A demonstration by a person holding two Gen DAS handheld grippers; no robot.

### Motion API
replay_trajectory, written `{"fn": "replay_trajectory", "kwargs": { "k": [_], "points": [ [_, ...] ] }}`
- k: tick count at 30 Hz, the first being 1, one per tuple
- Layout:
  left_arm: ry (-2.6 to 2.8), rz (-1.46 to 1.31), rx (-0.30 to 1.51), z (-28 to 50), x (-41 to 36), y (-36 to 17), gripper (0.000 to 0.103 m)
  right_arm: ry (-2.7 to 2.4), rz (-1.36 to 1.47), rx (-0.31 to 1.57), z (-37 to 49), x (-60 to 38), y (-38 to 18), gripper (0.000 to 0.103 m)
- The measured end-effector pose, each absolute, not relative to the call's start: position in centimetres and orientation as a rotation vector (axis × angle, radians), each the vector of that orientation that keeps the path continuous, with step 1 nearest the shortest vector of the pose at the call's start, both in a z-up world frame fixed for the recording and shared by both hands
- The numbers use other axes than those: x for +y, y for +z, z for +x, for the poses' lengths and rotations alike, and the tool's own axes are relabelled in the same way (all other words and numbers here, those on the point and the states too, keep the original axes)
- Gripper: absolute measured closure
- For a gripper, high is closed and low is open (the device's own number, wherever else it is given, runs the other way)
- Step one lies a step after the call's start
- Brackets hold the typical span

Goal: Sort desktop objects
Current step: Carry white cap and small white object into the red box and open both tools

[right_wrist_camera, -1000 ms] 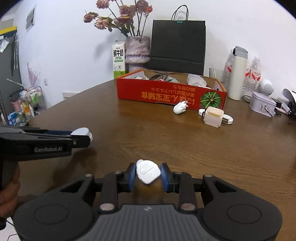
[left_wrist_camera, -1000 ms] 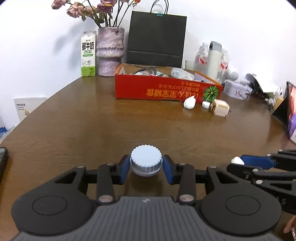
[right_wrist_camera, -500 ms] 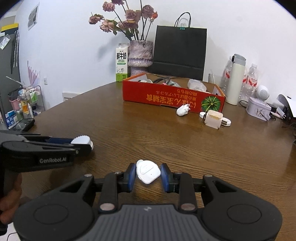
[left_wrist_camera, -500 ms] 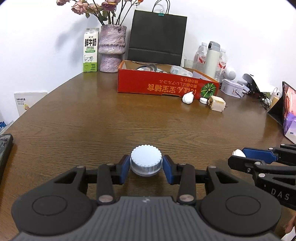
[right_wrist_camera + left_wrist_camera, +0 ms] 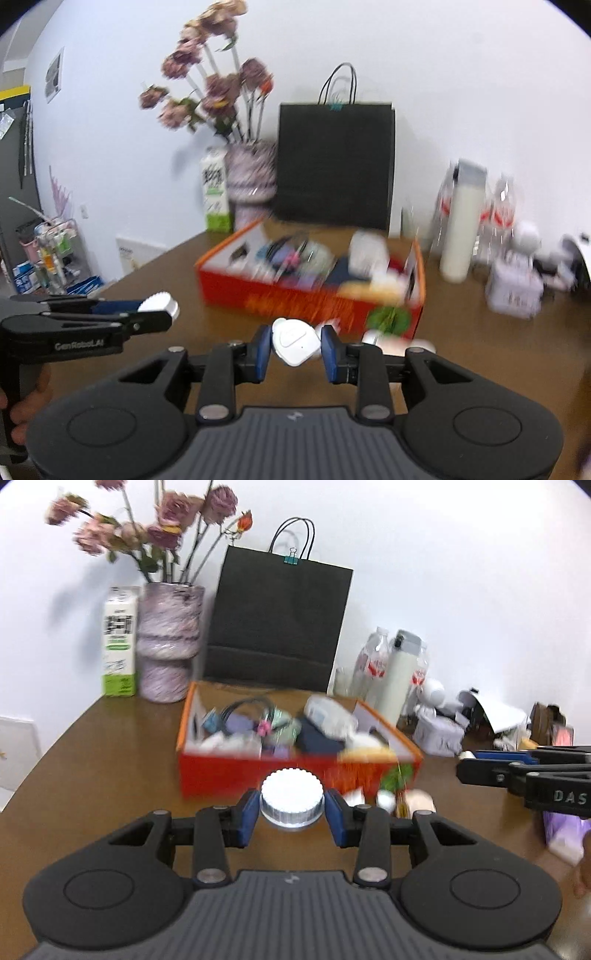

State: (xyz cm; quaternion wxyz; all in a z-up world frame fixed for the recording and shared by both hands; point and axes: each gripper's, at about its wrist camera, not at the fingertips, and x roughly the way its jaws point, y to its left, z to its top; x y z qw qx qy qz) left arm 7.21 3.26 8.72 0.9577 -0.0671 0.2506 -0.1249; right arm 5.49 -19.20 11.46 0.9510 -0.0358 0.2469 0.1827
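My left gripper is shut on a white ribbed round cap and holds it in the air just in front of the red cardboard box; it also shows in the right wrist view. My right gripper is shut on a small white rounded device, raised before the same box. The box holds several mixed items such as cables and packets. Both views are blurred.
Behind the box stand a black paper bag, a vase of dried roses and a milk carton. Bottles and a white flask stand at the right. Small white objects lie before the box's front right corner.
Both grippers have risen and moved forward toward the red box, carrying the cap and the white device. The box now looks much closer and its contents show from above.
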Motion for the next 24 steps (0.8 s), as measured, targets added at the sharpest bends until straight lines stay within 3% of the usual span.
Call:
{"fn": "replay_trajectory", "kwargs": {
  "k": [4,7,11,12,14,16,19,20,23,24],
  "points": [
    [-0.279,-0.158,0.592,16.4,3.0,9.5,0.063,0.371,0.043,0.593,15.8,-18.8,12.1,0.074],
    [-0.295,-0.17,0.738,22.8,2.4,6.9,0.063,0.361,0.107,0.708,23.0,-17.5,10.2,0.075],
    [-0.263,-0.15,0.801,26.3,1.6,4.3,0.059,0.333,0.155,0.826,29.6,-15.7,6.8,0.074],
    [-0.264,-0.155,0.805,26.5,1.7,4.1,0.058,0.324,0.157,0.845,30.4,-15.2,6.1,0.071],
    [-0.274,-0.179,0.774,26.2,2.4,4.1,0.043,0.327,0.173,0.872,31.6,-14.7,5.3,0.059],
    [-0.261,-0.193,0.746,25.4,2.9,4.5,0.033,0.335,0.178,0.846,31.4,-14.6,5.3,0.057],
    [-0.197,-0.199,0.689,22.3,3.2,5.9,0.031,0.296,0.169,0.792,29.3,-15.3,6.6,0.049],
    [-0.173,-0.215,0.668,20.7,3.4,6.3,0.023,0.306,0.164,0.759,27.7,-15.9,7.2,0.044],
    [-0.158,-0.292,0.605,14.5,4.2,6.9,0.013,0.326,0.128,0.686,22.3,-17.6,8.0,0.024],
    [-0.177,-0.306,0.596,12.4,4.3,6.8,0.011,0.327,0.109,0.674,20.3,-18.1,7.9,0.022]
  ]
}}
